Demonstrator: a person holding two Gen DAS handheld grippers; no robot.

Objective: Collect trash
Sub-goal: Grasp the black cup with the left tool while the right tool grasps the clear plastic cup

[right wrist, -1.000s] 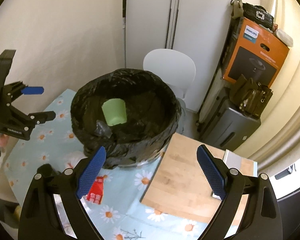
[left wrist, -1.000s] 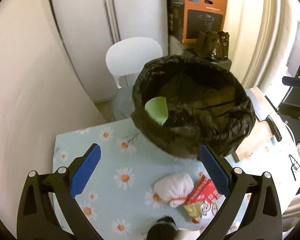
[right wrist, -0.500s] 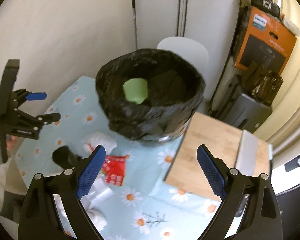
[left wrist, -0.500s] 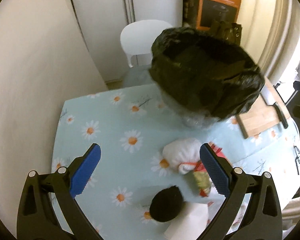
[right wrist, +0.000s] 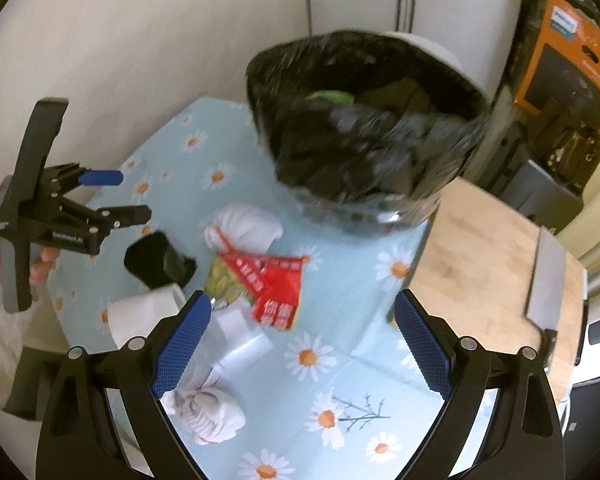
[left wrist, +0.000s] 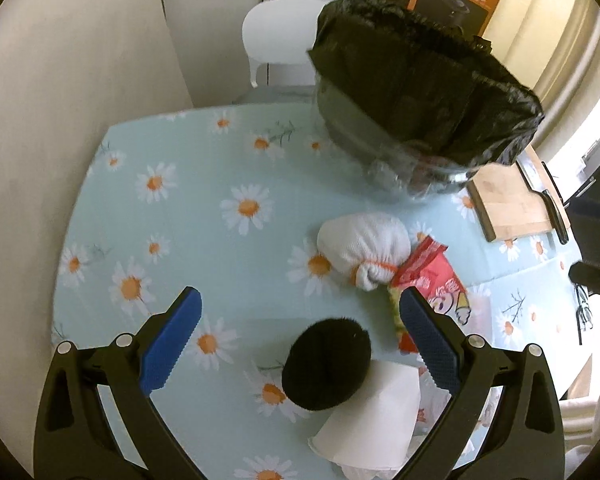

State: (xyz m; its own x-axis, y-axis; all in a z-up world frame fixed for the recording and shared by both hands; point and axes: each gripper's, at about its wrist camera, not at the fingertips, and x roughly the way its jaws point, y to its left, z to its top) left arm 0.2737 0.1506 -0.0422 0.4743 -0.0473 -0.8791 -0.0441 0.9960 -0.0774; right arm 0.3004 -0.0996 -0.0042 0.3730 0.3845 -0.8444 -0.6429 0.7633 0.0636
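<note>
Two hand-held grippers hover over the worktop (left wrist: 204, 184), both spread wide with nothing between their pads: the left hand-held gripper (left wrist: 300, 344) sits above a black sock ball (left wrist: 326, 364) leaning on a white paper cup (left wrist: 374, 420), and the right hand-held gripper (right wrist: 300, 344) hangs over a clear plastic scrap (right wrist: 242, 340) and a red snack wrapper (right wrist: 276, 284). The trash lies clustered near the front edge, just in front of the bin (right wrist: 364, 128), whose black liner already holds a green cup (right wrist: 332, 97). A white sock ball (left wrist: 364, 246) touches the wrapper, and another white bundle (right wrist: 212, 404) lies close to the right gripper's left pad. My main worry is sorting: the sock balls look like laundry rather than rubbish, and since they press against the wrapper and the paper cup, a careless close could catch cloth along with trash. The black ball rests on the cup, so pinching the cup may roll the ball off the worktop's edge, which looks near. The wrapper and plastic scrap are thin and flat; pads coming down steeply would likely slide over them or push them toward the edge rather than lift them. The liner's rim sags unevenly, so a light piece dropped from the side could catch on it and fall outside. With both grippers aimed at one small pile, they could also collide.
</note>
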